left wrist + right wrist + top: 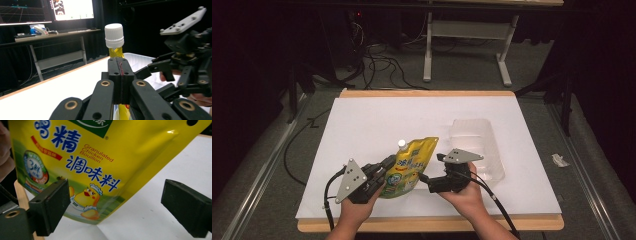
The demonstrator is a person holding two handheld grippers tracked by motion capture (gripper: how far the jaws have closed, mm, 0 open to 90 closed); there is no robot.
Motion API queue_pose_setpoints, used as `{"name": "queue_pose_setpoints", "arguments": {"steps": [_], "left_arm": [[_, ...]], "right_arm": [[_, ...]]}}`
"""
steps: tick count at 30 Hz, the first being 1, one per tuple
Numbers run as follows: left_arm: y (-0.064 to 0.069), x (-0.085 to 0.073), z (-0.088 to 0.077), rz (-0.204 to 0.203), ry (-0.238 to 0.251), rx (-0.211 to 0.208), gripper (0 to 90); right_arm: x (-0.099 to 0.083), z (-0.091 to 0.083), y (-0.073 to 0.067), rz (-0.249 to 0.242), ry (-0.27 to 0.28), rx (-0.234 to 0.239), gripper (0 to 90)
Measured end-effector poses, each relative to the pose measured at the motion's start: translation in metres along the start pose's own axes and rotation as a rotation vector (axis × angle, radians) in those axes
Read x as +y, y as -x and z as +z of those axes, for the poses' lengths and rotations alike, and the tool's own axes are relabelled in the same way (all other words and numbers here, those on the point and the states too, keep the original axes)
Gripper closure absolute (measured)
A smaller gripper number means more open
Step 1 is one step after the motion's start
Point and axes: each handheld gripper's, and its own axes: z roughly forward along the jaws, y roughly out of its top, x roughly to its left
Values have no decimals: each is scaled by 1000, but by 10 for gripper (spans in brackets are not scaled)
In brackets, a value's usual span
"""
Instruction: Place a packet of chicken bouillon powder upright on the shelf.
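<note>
My left gripper (381, 172) sits near the table's front edge, its jaws clamped on the edge of the yellow bouillon pouch (409, 167), which I see pinched between them in the left gripper view (119, 82); the pouch stands tilted on the white table top (377, 120), just beyond my hands, its printed face (100, 157) turned toward my right side; my right gripper (430, 181) hovers just beside the pouch on its other side, jaws spread wide and holding nothing, one black pad (51, 206) in front of the pouch's lower corner, the other well off over bare table; the white screw cap (114, 35) tops the pouch's spout at its far upper corner; beyond my right hand (467, 192) lies a clear plastic bin (477, 145) on the table; farther still, past the wooden edge, a grey desk frame (467, 37) stands on the dark floor among cables.
</note>
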Motion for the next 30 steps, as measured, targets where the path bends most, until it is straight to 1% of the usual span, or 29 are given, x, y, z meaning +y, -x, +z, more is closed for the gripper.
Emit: {"name": "queue_pose_setpoints", "arguments": {"steps": [1,4,6,10,14,16,18,20,23,25,27,29,30], "left_arm": [[0,0,-1,1,-1,-3,900],[0,0,-3,7,-2,-10,900],[-1,-1,-4,7,-4,-15,900],[-3,-1,-6,5,-12,-15,900],[-5,-2,-5,-16,-16,-1,900],[-7,-2,-6,-28,-20,12,900],[-10,-3,-7,-43,-23,30,900],[-14,-4,-7,-61,-30,46,900],[-18,-6,-7,-80,-39,64,900],[-20,-8,-5,-85,-50,74,900],[-21,-11,-4,-93,-59,81,900],[-22,-13,-2,-106,-64,83,900],[-23,-14,-1,-105,-67,86,900]], "right_arm": [[0,2,0,7,-3,5,74],[2,7,2,26,-14,0,73],[3,11,3,46,-23,15,74],[4,16,4,58,-23,29,98],[5,16,3,58,1,59,191],[5,15,3,60,10,62,224],[6,13,4,58,16,55,319],[5,10,6,61,27,61,388],[6,5,6,61,40,70,430],[7,3,5,57,52,62,445],[8,-1,5,46,74,45,493],[9,-5,5,45,88,38,543],[9,-8,6,42,93,35,554]]}}
